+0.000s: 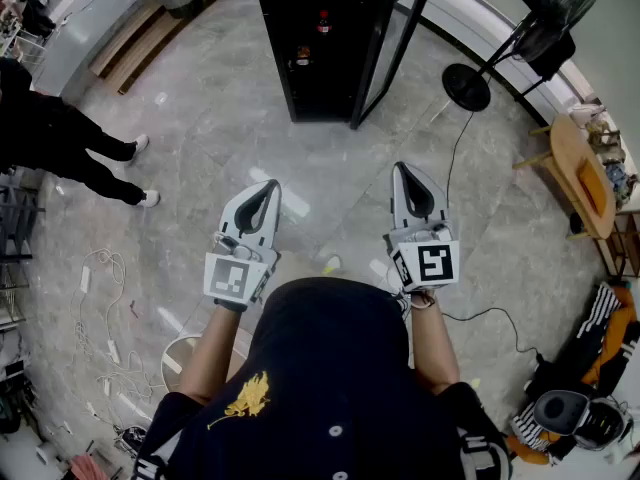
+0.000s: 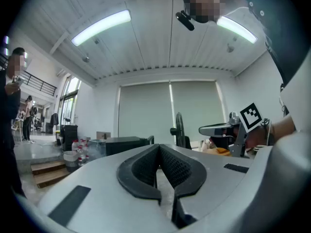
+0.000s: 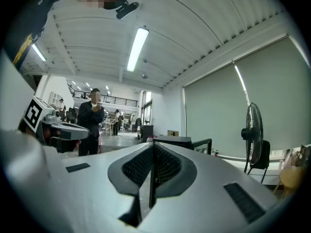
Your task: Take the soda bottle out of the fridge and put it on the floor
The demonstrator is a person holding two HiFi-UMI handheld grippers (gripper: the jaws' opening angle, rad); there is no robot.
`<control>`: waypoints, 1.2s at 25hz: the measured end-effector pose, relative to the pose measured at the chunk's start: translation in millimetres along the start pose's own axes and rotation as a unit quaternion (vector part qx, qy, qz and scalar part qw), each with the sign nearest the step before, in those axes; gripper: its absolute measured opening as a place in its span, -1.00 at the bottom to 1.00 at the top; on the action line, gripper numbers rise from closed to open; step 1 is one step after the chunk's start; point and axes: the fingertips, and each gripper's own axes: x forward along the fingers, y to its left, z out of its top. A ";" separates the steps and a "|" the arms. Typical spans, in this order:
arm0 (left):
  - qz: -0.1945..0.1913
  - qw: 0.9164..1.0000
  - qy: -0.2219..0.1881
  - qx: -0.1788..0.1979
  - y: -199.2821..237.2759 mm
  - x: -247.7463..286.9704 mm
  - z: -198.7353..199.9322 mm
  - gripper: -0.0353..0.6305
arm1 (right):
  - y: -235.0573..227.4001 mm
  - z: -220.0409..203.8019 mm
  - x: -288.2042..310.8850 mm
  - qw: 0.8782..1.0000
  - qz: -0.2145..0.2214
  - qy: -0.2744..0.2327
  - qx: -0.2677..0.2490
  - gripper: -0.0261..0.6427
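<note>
A black fridge (image 1: 320, 43) stands on the floor ahead with its glass door (image 1: 395, 38) swung open to the right. Inside it a red-capped bottle (image 1: 323, 20) shows on an upper shelf, and a second item sits lower down. My left gripper (image 1: 268, 190) and right gripper (image 1: 404, 171) are held side by side at waist height, well short of the fridge. Both are shut with nothing between the jaws. The left gripper view has the fridge (image 2: 127, 144) low beyond the closed fingertips (image 2: 158, 152). The right gripper view has it (image 3: 177, 141) just past its own fingertips (image 3: 153, 147).
A standing fan (image 1: 545, 28) and its cord are right of the fridge. A wooden chair (image 1: 585, 173) and bags (image 1: 590, 368) line the right side. A person in black (image 1: 60, 143) stands at the left, with cables (image 1: 100, 308) on the marble floor.
</note>
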 end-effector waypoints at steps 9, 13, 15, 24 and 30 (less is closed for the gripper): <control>-0.002 1.000 0.003 0.017 2.8 0.1 -2.8 -0.85 | 1.3 6.7 7.1 1.000 0.008 -0.006 0.002 -0.94; 0.002 1.000 0.006 0.004 9.5 -0.7 -1.3 -0.85 | 5.2 9.0 13.9 1.000 0.009 -0.014 0.005 -0.94; 0.002 1.000 0.008 0.017 10.4 -1.2 -2.6 -0.85 | 4.7 10.2 15.5 1.000 0.011 -0.019 0.005 -0.94; -0.001 1.000 0.011 0.021 -1.2 9.7 -5.2 -0.85 | -11.7 7.2 11.8 1.000 0.006 -0.022 0.004 -0.74; 0.002 1.000 0.018 0.021 -2.7 17.4 -8.3 -0.85 | -18.8 -0.3 15.7 1.000 0.016 -0.016 0.013 -0.20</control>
